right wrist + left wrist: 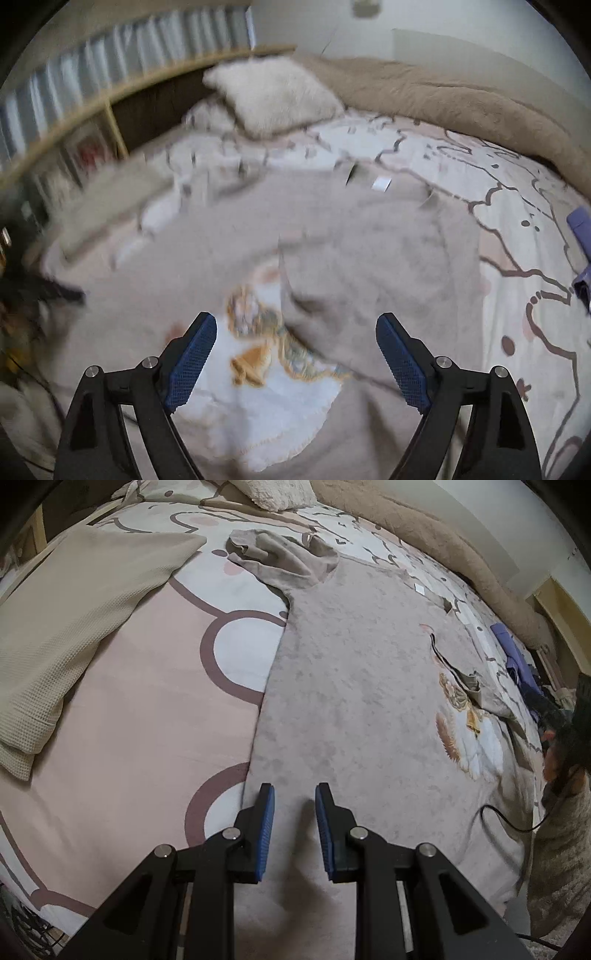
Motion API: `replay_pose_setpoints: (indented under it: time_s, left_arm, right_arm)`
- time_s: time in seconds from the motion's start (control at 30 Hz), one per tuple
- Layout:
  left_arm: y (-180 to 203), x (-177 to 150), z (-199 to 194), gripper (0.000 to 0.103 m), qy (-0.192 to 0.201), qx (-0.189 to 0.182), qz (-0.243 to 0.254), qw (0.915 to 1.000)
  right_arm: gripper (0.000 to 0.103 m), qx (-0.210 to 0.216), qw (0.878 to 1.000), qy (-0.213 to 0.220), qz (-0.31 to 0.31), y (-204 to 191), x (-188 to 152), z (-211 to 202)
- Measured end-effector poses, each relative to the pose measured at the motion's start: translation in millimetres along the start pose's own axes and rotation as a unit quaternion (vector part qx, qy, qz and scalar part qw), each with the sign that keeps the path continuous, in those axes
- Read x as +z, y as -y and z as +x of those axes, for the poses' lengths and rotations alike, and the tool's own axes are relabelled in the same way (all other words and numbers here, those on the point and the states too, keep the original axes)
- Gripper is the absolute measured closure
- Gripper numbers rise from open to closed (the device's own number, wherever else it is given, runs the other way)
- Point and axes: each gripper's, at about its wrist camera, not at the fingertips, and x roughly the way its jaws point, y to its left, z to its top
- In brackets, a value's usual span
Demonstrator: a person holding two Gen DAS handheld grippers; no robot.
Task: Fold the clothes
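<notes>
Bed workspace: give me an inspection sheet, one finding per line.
Surface: bed sheet, pink and white with brown outlines.
Job's things: grey sweatshirt spread out, part-folded, printed panel showing; cream waffle garment folded at the left.
Clutter: purple item at the bed's right edge; fluffy pillow; tan blanket along the far side.
Grippers: left gripper narrowly apart over the sweatshirt's near hem, no cloth pinched between its pads; right gripper wide open, empty, above the print.
Cables: black cable lying on the sweatshirt's right side.
Surroundings: wooden headboard shelf; pale wall; right view blurred.
</notes>
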Motion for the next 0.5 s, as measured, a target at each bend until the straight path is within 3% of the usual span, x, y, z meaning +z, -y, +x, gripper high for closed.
replay_pose_setpoints:
  time_s: [0.1, 0.13, 0.17, 0.3, 0.33, 0.37, 0.47, 0.5]
  left_arm:
    - [-4.1, 0.3, 3.7, 0.080, -0.001, -0.008, -0.008, 0.9999]
    - [-5.3, 0.0, 5.5, 0.080, -0.003, -0.009, -0.011, 0.9999]
    - [-5.7, -0.6, 6.5, 0.080, -0.004, -0.010, -0.012, 0.9999]
    - [-6.9, -1.8, 7.3, 0.080, -0.006, -0.012, -0.010, 0.9999]
    - [-7.3, -1.9, 7.3, 0.080, -0.006, -0.013, -0.009, 0.9999]
    - [-7.8, -1.8, 7.2, 0.080, -0.006, -0.014, -0.008, 0.9998]
    - [-9.2, -1.1, 6.9, 0.080, -0.006, -0.017, -0.007, 0.9998]
    - [-9.4, -0.9, 6.8, 0.080, -0.005, -0.018, -0.007, 0.9998]
  right_arm:
    - [0.016, 0.017, 1.000, -0.020, 0.005, 20.2, 11.8, 4.8]
    - [0.024, 0.023, 0.999, -0.039, -0.003, 25.1, 16.3, 16.7]
    - [0.032, 0.017, 0.998, -0.064, -0.016, 28.4, 19.9, 32.9]
    - [0.038, -0.036, 0.989, -0.134, -0.049, 40.4, 14.2, 76.0]
    - [0.044, -0.046, 0.986, -0.155, -0.049, 43.7, 10.1, 86.9]
    - [0.058, -0.050, 0.982, -0.173, -0.047, 46.1, 4.2, 92.3]
    - [0.078, -0.054, 0.980, -0.179, -0.066, 29.8, -5.2, 85.4]
    - [0.078, -0.036, 0.981, -0.174, -0.076, 17.4, -6.6, 75.7]
